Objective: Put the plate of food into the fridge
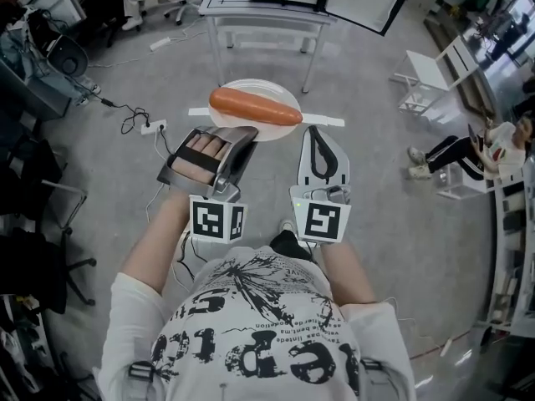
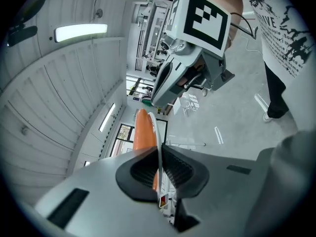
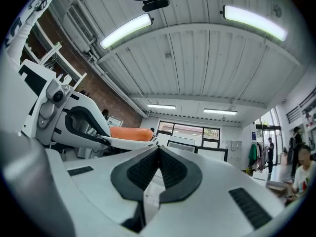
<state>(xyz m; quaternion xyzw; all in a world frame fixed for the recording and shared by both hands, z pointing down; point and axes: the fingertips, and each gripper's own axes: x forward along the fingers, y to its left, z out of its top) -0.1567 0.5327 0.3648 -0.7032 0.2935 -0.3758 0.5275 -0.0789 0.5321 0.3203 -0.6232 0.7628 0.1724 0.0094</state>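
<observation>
head view: left hand-held gripper point(image 1: 241, 134) pinches rim of stiff plate point(image 1: 251, 88), loose sausage point(image 1: 255, 107) may roll; right hand-held gripper point(image 1: 315, 134) closed, empty.

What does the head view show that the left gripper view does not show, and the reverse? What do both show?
Only the head view: the hand inside the left gripper. Only the left gripper view: its fingers clamped on the plate rim, and a ceiling light. Both: the plate, the sausage and the right gripper.
</observation>
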